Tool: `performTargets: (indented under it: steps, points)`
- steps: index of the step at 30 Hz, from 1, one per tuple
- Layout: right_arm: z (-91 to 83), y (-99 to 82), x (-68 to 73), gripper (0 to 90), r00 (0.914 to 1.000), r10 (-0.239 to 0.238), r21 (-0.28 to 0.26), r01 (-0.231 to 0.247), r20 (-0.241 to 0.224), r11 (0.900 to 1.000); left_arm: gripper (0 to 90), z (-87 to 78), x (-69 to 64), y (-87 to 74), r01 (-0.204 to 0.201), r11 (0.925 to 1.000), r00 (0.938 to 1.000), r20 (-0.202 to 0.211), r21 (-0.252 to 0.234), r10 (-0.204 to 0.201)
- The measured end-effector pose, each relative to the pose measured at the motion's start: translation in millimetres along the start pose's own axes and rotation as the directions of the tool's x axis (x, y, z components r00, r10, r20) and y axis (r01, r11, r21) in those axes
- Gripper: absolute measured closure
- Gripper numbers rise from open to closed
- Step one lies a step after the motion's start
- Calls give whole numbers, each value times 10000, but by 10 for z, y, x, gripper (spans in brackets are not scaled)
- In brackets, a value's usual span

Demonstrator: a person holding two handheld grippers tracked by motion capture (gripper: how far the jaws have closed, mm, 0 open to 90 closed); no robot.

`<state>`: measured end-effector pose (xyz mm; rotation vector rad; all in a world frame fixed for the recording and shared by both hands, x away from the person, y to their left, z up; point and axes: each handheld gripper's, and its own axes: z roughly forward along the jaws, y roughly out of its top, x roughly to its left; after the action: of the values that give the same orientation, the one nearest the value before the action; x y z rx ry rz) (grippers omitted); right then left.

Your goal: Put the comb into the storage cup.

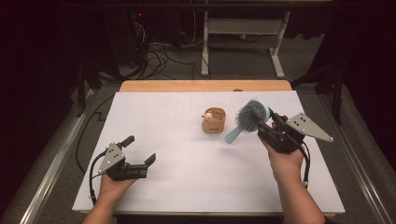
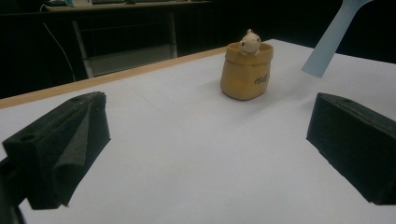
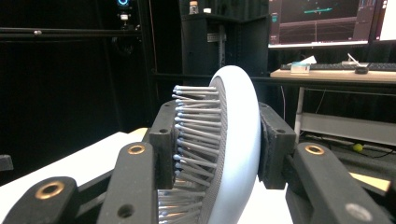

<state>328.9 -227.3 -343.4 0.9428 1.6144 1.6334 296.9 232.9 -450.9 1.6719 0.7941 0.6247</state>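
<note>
- Holding the hairbrush (image 1: 250, 119) in the right gripper (image 1: 271, 128), I had it lifted clear of the table (image 1: 163, 186), up and to the right of the yellow pot (image 1: 214, 122).
- Right gripper view: jaws clamped across the brush head (image 3: 224, 144), one pad in the bristles (image 3: 191, 135), the other on the smooth blue back.
- Left gripper (image 1: 140, 161) rested low at the near left of the table, jaws wide, nothing between them.
- Progress, my read: pickup was done, placement wasn't. Likely target was the pot, but the little figure (image 2: 250, 42) already sat at its rim, so I wouldn't swear to it.
- Long axis ran from the head at upper right down to the handle (image 1: 233, 135) at lower left in the high view, handle tip aimed toward the pot and hanging just beside it, not touching.
- Bristles faced left, roughly toward the pot side.
- Handle tip height above the table was hard to judge from above; left gripper view showed it hanging in the air to the pot's right.
</note>
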Motion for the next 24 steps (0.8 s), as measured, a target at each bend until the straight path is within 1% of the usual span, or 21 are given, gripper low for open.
performTargets:
  steps: [2,11,16,24]
  points:
    - [12,21,-4,592,10000,12,-50,-12,24,10000,5,5,8,-8,71,10000,10000,-6,50,-71]
    - [67,130,0,591,9999,-111,-223,113,88,9997,5,2,-3,-6,2,10000,10000,58,5,-2]
    - [104,203,-2,592,9997,-183,-330,188,148,9993,5,-6,5,-4,40,10000,10000,56,-35,-40]
    - [210,325,4,592,9994,-270,-482,280,219,9984,5,-1,2,-7,59,10000,10000,71,40,-59]
